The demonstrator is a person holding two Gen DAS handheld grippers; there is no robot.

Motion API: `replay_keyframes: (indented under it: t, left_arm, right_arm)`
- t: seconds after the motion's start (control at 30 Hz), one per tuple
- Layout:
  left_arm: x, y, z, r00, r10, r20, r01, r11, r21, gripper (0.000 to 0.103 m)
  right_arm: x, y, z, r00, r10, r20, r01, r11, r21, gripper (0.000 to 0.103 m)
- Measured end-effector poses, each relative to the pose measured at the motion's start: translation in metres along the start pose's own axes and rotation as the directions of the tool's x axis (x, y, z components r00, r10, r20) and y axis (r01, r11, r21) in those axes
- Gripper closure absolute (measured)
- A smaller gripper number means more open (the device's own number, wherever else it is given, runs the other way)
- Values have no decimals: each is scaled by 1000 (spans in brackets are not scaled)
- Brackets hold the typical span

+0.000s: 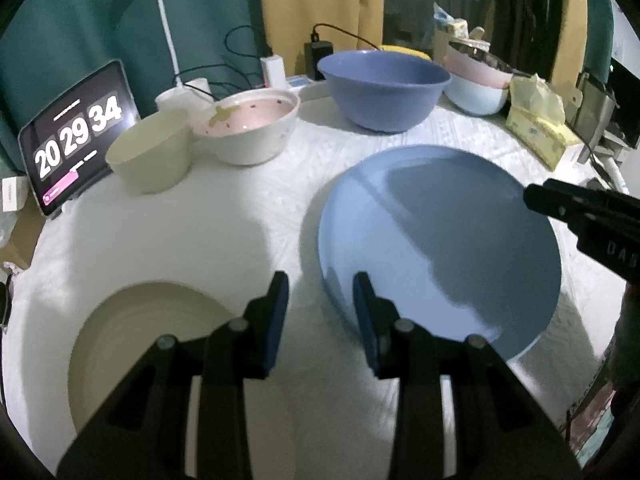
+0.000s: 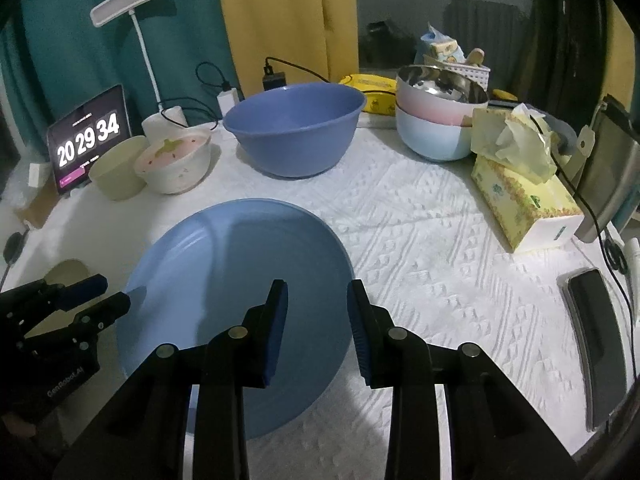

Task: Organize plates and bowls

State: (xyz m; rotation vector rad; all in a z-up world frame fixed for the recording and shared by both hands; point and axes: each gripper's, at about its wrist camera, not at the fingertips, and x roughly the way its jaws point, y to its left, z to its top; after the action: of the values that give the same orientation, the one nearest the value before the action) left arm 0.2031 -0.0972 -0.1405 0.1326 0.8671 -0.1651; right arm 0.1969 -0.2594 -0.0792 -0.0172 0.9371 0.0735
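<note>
Between my two claws lies the light blue plate (image 1: 440, 248), flat on the white textured cloth of the desk (image 2: 440, 240). My left claw (image 1: 321, 312) hangs over the plate's near left rim, its blue pads spread with nothing between them. My right claw (image 2: 318, 316) hangs over the plate's near right edge, also parted and empty. Neither touches the plate as far as I can see.

Near and to the left of my left claw sits a cream plate (image 1: 140, 340), separate from the blue one. Farther back, at the left, a cream bowl (image 1: 150, 156) stands just beside a white bowl with a pink speckled inside (image 1: 248, 128). At the far middle is the big blue bowl (image 2: 294, 128), and to its right a stack of bowls (image 2: 438, 120), a steel-lined pink one nested in a pale blue one. A tissue box (image 2: 524, 196) sits at the right, a tablet clock (image 1: 76, 140) at the far left.

I judge the task barely under way: plates lie apart, bowls mostly unstacked. The step in hand looks like dealing with the blue plate. Next I would need to lower one claw to the rim, get a pad under the shallow lip and pinch it, then carry it onto the cream plate; a thin, flat rim could slip.
</note>
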Motion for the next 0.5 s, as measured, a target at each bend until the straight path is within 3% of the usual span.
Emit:
replay_keyframes:
  t: [0.23,0.33,0.5]
  left_arm:
    - [-17,12,-5,999,-6,41,8,999,-33,67]
    - [-25,21,-7,998,-15,63,19,998,-58,57]
    - [-35,35,-12,996,-17,89,25,995,-92,56]
  right_arm:
    - [-11,16,0,1000,9,14,-9,1000,-20,70]
    - [-14,25,0,1000,13,16,-13,999,-31,70]
    - [-20,40,-1,1000,18,19,-17,998,-53,70]
